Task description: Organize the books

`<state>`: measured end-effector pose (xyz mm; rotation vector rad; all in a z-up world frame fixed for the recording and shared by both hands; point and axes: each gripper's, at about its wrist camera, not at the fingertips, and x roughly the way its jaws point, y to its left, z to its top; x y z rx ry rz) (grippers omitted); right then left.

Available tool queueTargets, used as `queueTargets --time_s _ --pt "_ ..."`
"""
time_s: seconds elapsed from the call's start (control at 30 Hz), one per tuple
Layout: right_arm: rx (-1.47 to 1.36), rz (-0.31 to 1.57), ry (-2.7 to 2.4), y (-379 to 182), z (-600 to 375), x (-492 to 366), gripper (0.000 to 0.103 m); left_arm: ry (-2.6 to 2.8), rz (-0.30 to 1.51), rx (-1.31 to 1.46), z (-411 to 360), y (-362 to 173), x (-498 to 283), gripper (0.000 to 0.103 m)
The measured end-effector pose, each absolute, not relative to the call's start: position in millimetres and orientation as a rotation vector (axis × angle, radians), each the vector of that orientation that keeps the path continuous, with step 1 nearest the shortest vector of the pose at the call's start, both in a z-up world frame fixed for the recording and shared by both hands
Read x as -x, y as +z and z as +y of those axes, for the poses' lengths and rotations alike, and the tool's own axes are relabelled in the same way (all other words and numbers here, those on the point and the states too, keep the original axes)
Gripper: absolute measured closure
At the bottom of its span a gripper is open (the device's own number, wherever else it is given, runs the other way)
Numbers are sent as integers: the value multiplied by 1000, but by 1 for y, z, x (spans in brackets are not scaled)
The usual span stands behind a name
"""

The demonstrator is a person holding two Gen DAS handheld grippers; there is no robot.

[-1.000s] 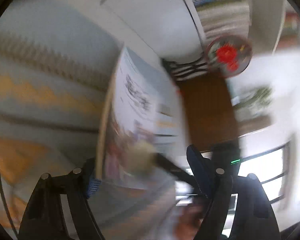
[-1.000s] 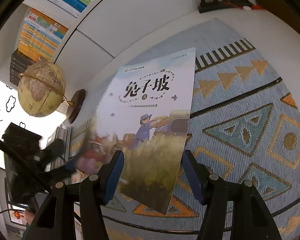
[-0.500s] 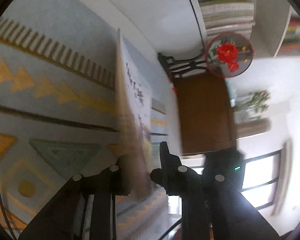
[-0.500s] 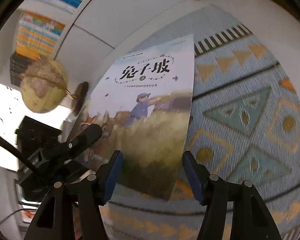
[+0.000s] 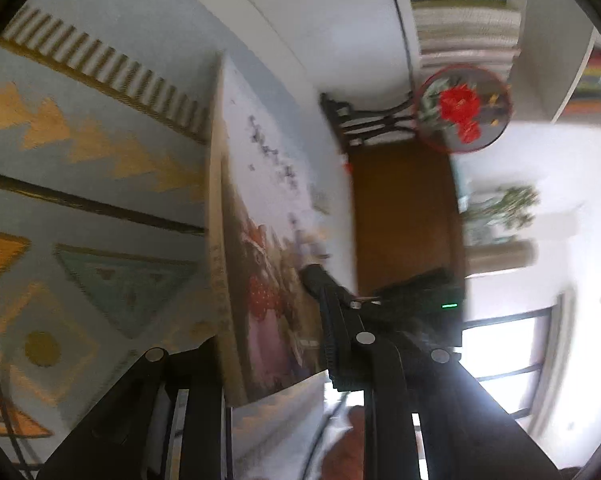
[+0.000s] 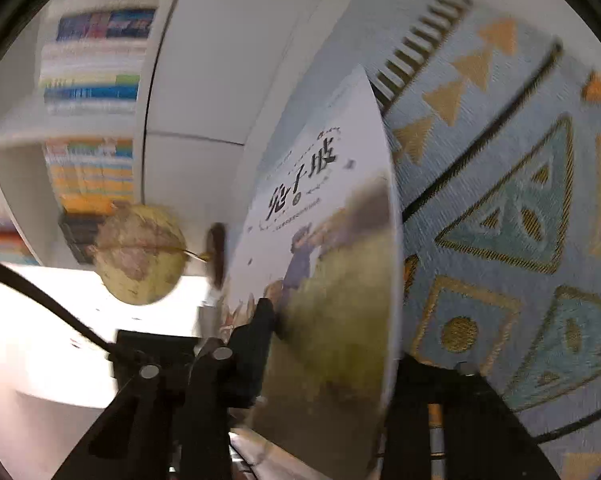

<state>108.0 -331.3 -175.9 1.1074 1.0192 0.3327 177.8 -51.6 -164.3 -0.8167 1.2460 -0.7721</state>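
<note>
Both the left tongs (image 5: 274, 344) and the right tongs (image 6: 328, 364) are clamped on the lower part of one thin picture book (image 6: 332, 280), each with a finger on either face. The book stands on edge, lifted above a blue patterned rug (image 6: 512, 208). Beyond it are a globe (image 6: 140, 254), white bookshelves (image 6: 92, 92) and a round red-flower ornament (image 5: 462, 110).

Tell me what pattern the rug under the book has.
The rug is pale blue with gold triangles, teal diamonds and dark lines, clearest in the right wrist view.
</note>
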Motion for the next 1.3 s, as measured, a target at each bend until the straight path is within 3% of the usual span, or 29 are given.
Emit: queueTargets --time_s 0.13,0.23,0.47,1.3 --pt "-853 1025 315 -147 -313 -101 83 -721 1215 553 -64 -150 -159 83" --pt "-579 1028 316 -123 -290 -83 83 -723 1193 446 -68 -136 -136 80" --pt "-337 1032 390 -108 -264 -16 83 -731 1160 214 -81 -107 -58 80" --pt "-79 803 579 -10 -221 184 83 -503 895 276 -40 -3 170 80"
